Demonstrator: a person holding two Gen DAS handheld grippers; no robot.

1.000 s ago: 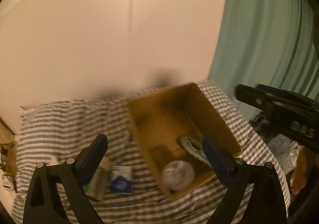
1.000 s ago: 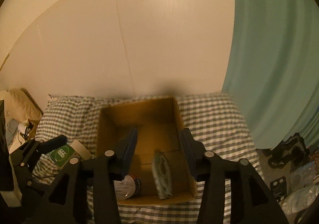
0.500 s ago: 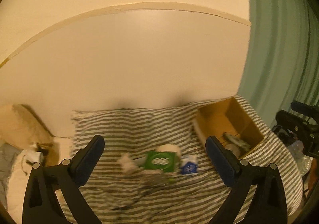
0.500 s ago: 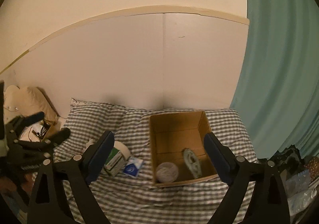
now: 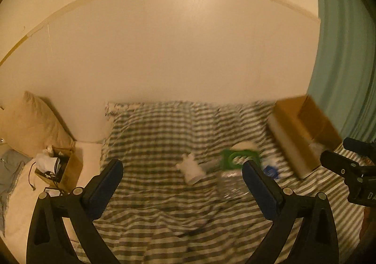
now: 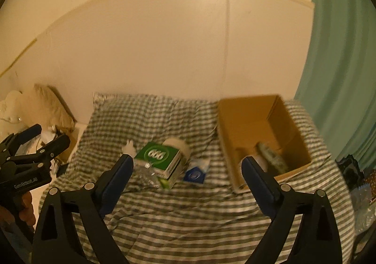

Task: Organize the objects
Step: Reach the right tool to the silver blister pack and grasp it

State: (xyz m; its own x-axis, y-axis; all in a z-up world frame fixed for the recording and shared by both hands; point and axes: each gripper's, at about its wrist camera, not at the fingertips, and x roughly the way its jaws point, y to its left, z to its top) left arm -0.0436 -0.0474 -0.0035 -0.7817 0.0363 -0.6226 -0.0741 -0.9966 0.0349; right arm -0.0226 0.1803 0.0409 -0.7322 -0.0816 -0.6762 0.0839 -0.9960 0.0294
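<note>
The green-and-white rectangular carton (image 6: 159,158) lies on the grey-and-white striped bed cover (image 6: 188,217), resting partly on a crinkled clear plastic bottle (image 6: 146,175) with a round cream-coloured tub (image 6: 179,144) touching its far side. It looks the likeliest next thing to go into the open brown cardboard box (image 6: 244,123), though that is a judgement.

The right hand-held gripper (image 6: 188,172) is spread wide and holds nothing; the carton sits ahead of it and slightly toward its left finger, clear of both pads. The left hand-held gripper (image 5: 182,177) is also wide and empty, hanging well above the bed, with a small white crumpled object (image 5: 191,168) ahead between its fingers and the carton (image 5: 239,158) near its right finger.

To do the pick well, the right hand-held gripper should come down squarely over the carton, close across its shorter sides and lift straight up, since the bottle beneath may roll and tip it. A small blue-and-white sachet (image 6: 196,172) lies just beside the carton toward the box and should be left undisturbed. The box stands to the right, apart from the cluster, and already holds a pale green patterned item (image 6: 272,158); the carton would best be lowered into the free space beside it. Both views are blurred, so fine edges are uncertain.
</note>
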